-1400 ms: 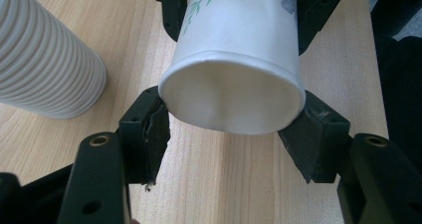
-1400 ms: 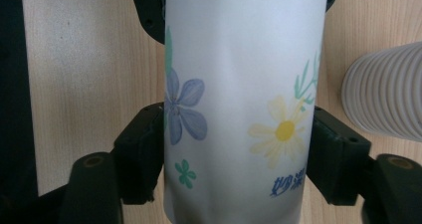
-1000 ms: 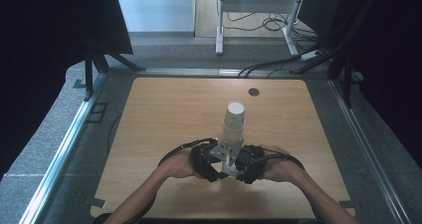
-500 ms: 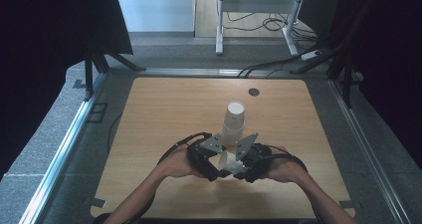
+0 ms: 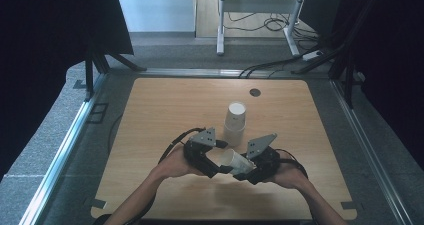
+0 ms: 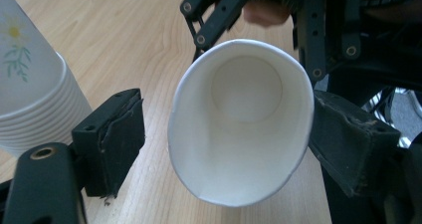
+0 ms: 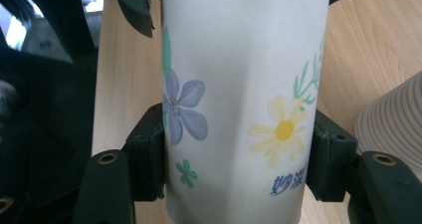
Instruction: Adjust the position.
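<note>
Change: a second ago both grippers stood at the base of the taller stack of paper cups; now one paper cup is off it and lies on its side between the grippers, and the stack stands shorter.
Meaning: the separation step appears done; the single cup is probably ready to be set down apart from the stack.
Right gripper: clenched on the flowered wall of the cup, a jaw pressing each side, the wall slightly flattened.
Left gripper: released; its jaws stand spread either side of the cup's open mouth, the left jaw clearly apart from the rim, the right one very near it, contact hard to tell.
Cup position: held above the wooden table, near its front edge, mouth turned toward the left gripper, just in front of the stack.
Stack position: upside down on the table, mid-table, just beyond the grippers.
Count: one loose cup; one stack of nested cups, with several rims showing in the left gripper view, exact number unclear; two grippers; one dark round disc near the table's far edge.
</note>
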Demonstrator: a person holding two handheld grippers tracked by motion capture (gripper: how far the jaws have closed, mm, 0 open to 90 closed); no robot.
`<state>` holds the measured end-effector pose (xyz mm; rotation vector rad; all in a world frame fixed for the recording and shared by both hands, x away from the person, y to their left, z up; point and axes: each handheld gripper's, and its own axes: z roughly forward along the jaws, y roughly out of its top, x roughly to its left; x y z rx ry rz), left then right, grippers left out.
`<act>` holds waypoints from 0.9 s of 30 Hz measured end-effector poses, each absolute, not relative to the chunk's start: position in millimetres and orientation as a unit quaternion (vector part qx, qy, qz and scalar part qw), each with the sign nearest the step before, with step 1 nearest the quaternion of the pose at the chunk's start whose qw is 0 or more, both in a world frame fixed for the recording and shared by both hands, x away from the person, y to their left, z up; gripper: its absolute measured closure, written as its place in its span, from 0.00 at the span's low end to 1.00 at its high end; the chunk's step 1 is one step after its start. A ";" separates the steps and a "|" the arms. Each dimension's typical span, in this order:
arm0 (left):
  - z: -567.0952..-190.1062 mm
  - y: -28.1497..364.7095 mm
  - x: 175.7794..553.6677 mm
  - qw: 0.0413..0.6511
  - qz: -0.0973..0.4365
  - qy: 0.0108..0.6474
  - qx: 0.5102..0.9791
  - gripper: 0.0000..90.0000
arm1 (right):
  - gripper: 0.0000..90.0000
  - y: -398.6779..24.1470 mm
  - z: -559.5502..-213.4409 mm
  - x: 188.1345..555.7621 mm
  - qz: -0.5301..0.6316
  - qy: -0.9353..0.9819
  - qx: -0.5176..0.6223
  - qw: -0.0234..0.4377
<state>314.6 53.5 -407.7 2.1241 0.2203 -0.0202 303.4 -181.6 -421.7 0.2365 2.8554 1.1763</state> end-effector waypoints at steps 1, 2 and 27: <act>-407.9 53.9 314.3 0.485 -0.009 0.091 0.870 0.19 | 0.41 -182.5 -422.6 303.0 0.386 0.919 0.079 0.023; -408.0 54.3 314.0 0.488 -0.010 0.090 0.868 0.19 | 0.41 -185.5 -425.4 302.8 0.404 0.910 0.085 0.022; -413.5 52.9 316.3 0.528 -0.043 0.075 0.845 0.31 | 0.41 -195.3 -444.6 298.9 0.497 0.864 0.085 0.018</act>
